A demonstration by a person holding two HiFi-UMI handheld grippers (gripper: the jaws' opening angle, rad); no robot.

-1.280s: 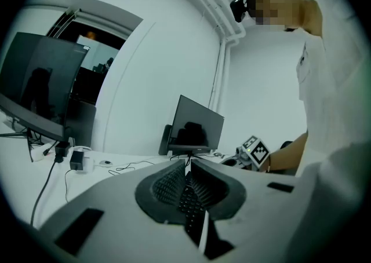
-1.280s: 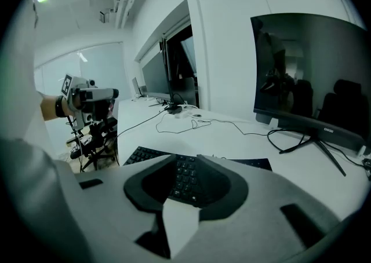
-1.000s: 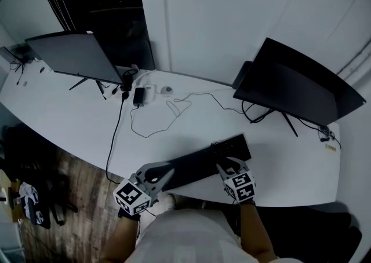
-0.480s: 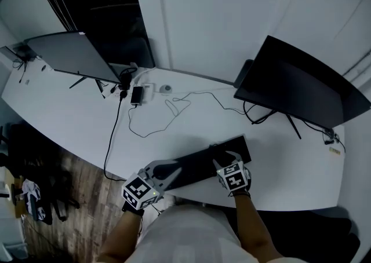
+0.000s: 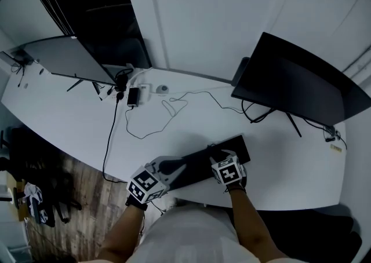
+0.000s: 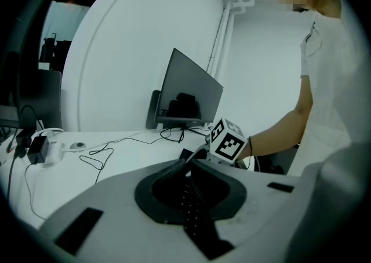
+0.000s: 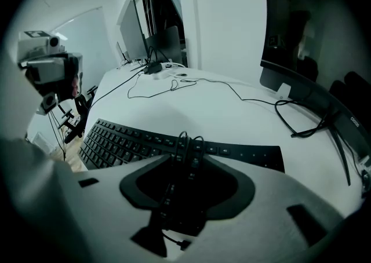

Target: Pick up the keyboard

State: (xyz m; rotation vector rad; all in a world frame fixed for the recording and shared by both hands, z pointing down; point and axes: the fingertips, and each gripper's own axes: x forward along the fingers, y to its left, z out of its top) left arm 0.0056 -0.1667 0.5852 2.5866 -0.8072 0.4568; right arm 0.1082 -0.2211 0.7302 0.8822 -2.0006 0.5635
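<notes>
My right gripper (image 7: 188,140) has its jaws drawn almost together, nothing pinched between them. The tips sit on the near long edge of the keyboard (image 7: 122,140), toward its right-hand end. My left gripper (image 6: 186,164) is likewise closed up with its tips at the keyboard's left end. Whether they nip the rim there I cannot tell. The keyboard lies flat along the near edge of the desk (image 5: 75,123), between my two grippers. I judge it light and stiff, a long thin slab of smooth plastic that would tip and slide if taken at one end only. The keys would give under pressure, so the bare frame is the place to hold. I would take it with one gripper at each short end, or on the long edges either side of the middle, with the jaws turned to close across its thickness. Counting outward, there is one keyboard and there are two grippers. Two monitors stand on the desk, one at the far right (image 5: 295,85) and one at the far left (image 5: 64,59). Between them lie one small dark power brick (image 5: 133,96) and loose cable (image 5: 145,131) in several loops. I see no lead on the keyboard itself.
</notes>
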